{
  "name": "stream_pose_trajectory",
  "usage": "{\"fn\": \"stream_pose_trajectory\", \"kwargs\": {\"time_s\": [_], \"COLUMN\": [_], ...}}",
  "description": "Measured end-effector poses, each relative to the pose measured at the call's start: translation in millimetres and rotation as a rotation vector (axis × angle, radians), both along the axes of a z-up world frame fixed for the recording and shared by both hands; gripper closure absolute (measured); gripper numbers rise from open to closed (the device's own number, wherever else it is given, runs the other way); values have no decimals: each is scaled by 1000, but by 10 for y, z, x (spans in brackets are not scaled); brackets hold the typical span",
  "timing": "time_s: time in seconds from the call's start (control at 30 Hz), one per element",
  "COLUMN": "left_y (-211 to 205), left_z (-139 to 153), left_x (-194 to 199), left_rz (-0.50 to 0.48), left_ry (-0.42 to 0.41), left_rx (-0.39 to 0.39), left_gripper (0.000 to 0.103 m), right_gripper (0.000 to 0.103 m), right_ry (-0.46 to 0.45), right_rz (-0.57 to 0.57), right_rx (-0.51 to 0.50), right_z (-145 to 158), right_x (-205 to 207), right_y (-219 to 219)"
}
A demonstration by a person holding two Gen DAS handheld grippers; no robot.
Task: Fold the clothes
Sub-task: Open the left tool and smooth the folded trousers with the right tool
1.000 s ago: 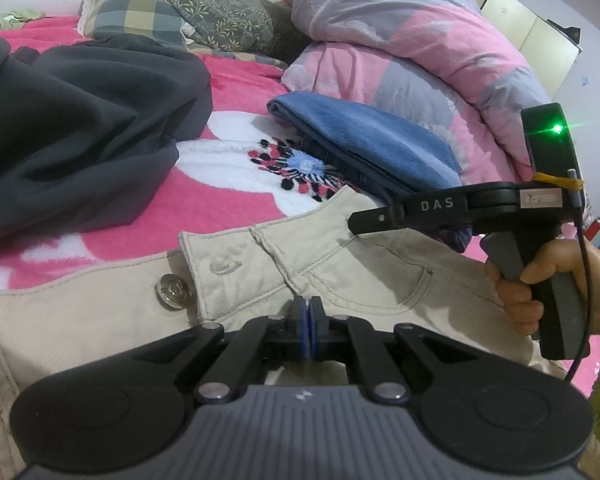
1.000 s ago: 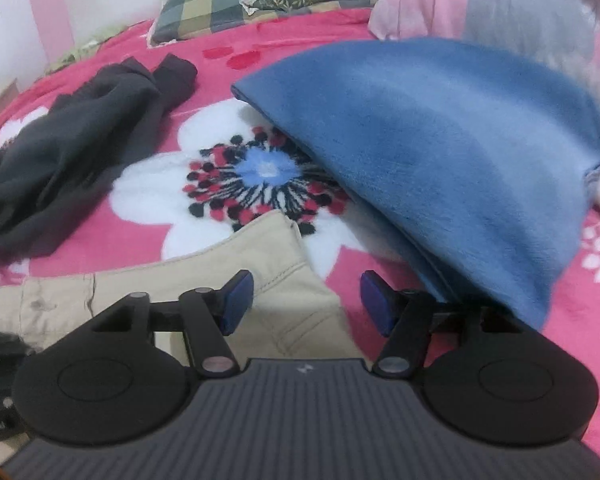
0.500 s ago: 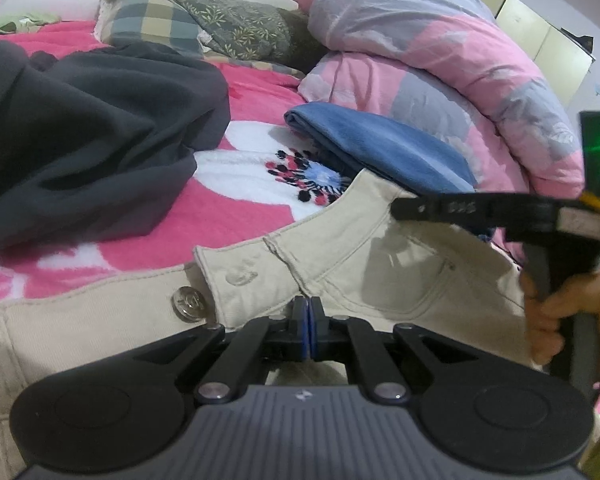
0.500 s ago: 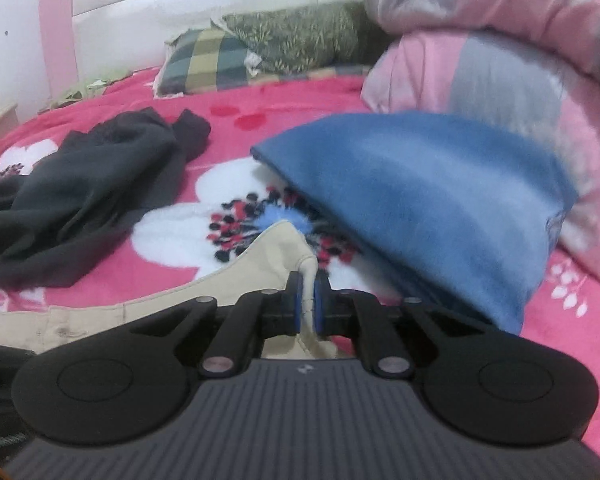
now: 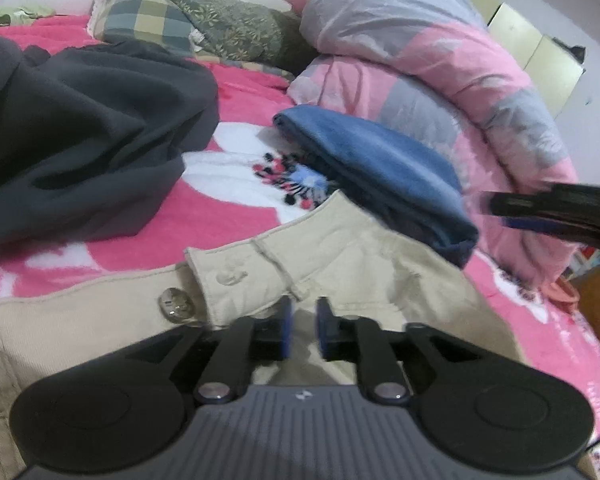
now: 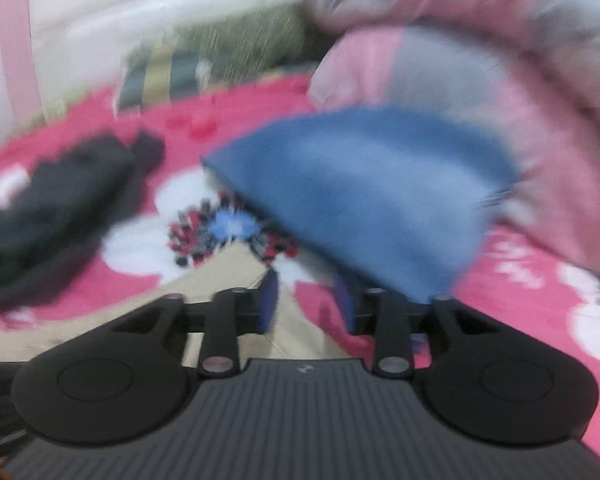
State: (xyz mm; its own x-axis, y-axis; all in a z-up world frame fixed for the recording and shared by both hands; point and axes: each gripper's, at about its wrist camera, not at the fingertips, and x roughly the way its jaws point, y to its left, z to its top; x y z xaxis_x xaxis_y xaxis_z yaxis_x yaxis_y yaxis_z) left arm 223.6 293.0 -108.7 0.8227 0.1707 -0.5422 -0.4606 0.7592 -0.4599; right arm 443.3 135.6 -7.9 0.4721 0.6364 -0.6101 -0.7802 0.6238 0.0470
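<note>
Beige trousers (image 5: 340, 256) lie waistband-up on the pink flowered bedspread (image 5: 228, 216), metal button (image 5: 176, 304) showing. My left gripper (image 5: 302, 328) hovers over the fly area, open a little, blue pads apart with nothing between them. In the blurred right wrist view my right gripper (image 6: 308, 304) is open above the beige waistband corner (image 6: 236, 268). The right gripper (image 5: 548, 212) also shows at the right edge of the left wrist view, above the bed.
A folded blue garment (image 5: 380, 168) lies just beyond the trousers. A dark grey garment (image 5: 80, 140) is heaped at left. A pink-grey duvet (image 5: 440, 68) and pillows (image 5: 188, 24) fill the back. The bed's edge and floor (image 5: 596, 296) are at right.
Both grippers were shut on the beige trousers half a second ago and have opened, letting the cloth go. The right gripper has pulled away to the right.
</note>
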Motion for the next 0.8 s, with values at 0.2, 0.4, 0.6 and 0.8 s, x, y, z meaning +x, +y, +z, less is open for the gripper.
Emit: {"fn": "stream_pose_trajectory", "kwargs": {"time_s": [0.2,0.4,0.6,0.8], "left_y": [-196,-335,-345,-347], "left_z": [207,37,-1,-13], "left_x": [-117,88,115,114], "left_rz": [-92,-231,-225,-226], "left_ry": [-81,8,15,16], "left_rx": [61,3,21,32], "left_gripper": [64,68,69,68], "right_gripper": [49,49,61,79], "right_ry": [54,211,316,157], "right_rz": [-149,-281,-338,-130], "right_rx": [84,21,66,-9], "right_z": [507,-14,-514,-493], "right_x": [-350,-483,-368,-1006], "right_y": [-1206,-1922,-2055,-1675]}}
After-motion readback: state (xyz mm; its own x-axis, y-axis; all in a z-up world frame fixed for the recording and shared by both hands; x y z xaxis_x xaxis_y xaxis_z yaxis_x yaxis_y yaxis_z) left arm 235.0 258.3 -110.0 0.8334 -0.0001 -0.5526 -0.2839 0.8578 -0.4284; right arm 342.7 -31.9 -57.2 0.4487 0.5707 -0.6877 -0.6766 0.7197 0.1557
